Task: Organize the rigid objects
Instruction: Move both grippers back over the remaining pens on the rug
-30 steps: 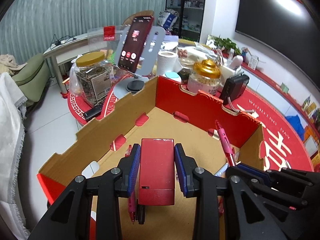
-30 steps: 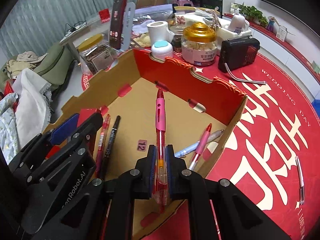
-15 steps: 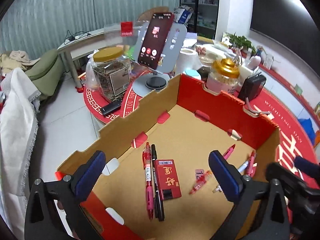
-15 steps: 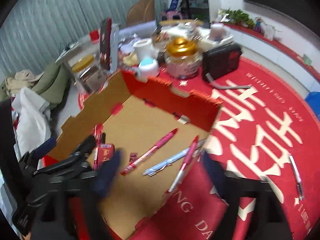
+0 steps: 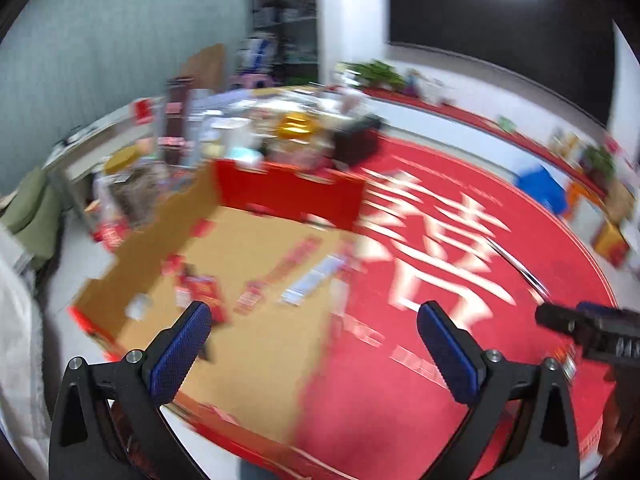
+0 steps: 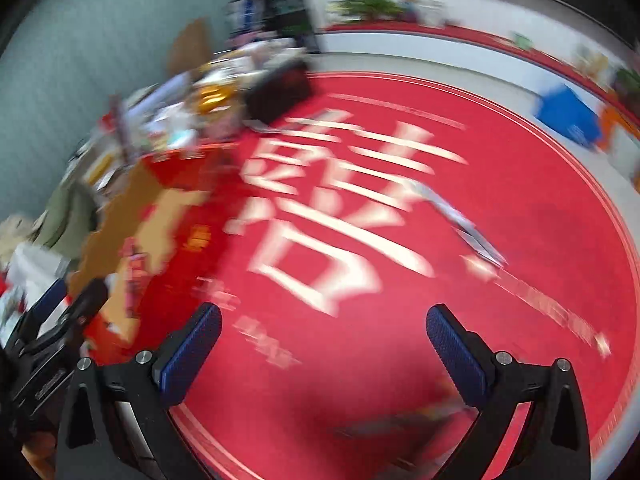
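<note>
Both views are blurred by motion. In the left wrist view the cardboard box (image 5: 160,240) with red walls sits on the left, holding a small red box (image 5: 202,292) and several pens (image 5: 308,280). My left gripper (image 5: 314,322) hangs wide open and empty over the box's right edge and the red tablecloth (image 5: 460,360). In the right wrist view my right gripper (image 6: 324,324) is also wide open and empty, over the red tablecloth (image 6: 400,360) to the right of the box (image 6: 132,216). A thin silvery pen-like thing (image 6: 460,216) lies on the cloth ahead. The right gripper shows at the left view's right edge (image 5: 592,332).
Jars, a black radio (image 6: 280,88) and other clutter crowd the far side of the table behind the box. A blue bin (image 6: 568,116) stands on the floor beyond the table. A dark blurred object (image 6: 392,424) lies low on the cloth between the right gripper's fingers.
Both grippers opened: the left let go of the red box, the right of a pink pen, and both now lie in the cardboard box. Both views have swung right, towards the red cloth.
</note>
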### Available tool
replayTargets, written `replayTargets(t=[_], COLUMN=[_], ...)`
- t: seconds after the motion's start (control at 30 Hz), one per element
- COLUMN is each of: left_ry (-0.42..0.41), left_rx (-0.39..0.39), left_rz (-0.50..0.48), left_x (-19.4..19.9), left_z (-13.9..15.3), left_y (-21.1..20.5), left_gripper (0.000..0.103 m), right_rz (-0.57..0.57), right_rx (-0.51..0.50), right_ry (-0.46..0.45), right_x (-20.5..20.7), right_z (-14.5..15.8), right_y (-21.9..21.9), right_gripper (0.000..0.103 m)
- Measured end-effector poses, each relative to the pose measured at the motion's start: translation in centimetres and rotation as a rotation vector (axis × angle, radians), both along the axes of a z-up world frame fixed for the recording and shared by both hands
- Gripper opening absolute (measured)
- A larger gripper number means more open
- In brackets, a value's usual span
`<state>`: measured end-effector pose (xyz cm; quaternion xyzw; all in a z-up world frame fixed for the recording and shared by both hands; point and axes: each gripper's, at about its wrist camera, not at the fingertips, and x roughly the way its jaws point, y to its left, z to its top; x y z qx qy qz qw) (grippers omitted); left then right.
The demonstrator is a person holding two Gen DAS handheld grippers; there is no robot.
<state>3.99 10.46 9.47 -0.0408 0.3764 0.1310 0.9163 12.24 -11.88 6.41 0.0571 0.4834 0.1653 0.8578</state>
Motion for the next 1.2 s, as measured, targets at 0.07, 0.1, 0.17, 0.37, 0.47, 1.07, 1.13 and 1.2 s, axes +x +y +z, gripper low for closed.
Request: replayTargets(t=[0.07,0.1,0.17,0.37,0.47,1.07,1.13,1.2], left_ry=[0.041,0.058,0.089,0.139,0.183,0.221,0.239,0.260], left_rx=[0.017,0.030,0.062,0.214,0.286,0.248,0.154,0.084], left_rz=[-0.099,-0.132,-0.222,-0.461,-0.519,-0.338,-0.234,-0.206], left_x=[0.5,0.7,1.1,2.7,3.0,7.6,8.2,8.3], left_z=[-1.4,-2.0,-3.5,-6.3,-7.7,-10.2,-10.2,-10.3], left_y=[-3.8,-5.3,-8.8,-17.3,-19.0,-17.8,-15.2,-13.5], left_gripper=[0.103,0.103,0.103,0.103,0.103,0.103,0.103,0.103], right_rz=[-0.080,-0.121,-0.192,-0.300,-0.314,-0.295,-0.290,-0.272], right_rx=[0.014,0.028,0.054,0.105,0.127,0.131,0.118,0.093], right_ry=[0.026,0.042,0.081,0.144,0.161,0.176,0.178,0.176], right_x=[-0.8,-1.3,-2.3,-4.7,-5.4,-6.1,-6.0,-5.7], right_z=[-1.0,-1.6,-2.9,-5.2,-5.9,-6.5,-6.6,-6.7], right_y=[-4.0,-5.9,-9.1,-14.9,-16.2,-16.4,-16.1,-15.4], right_gripper=[0.103,0.103,0.103,0.103,0.103,0.103,0.103,0.103])
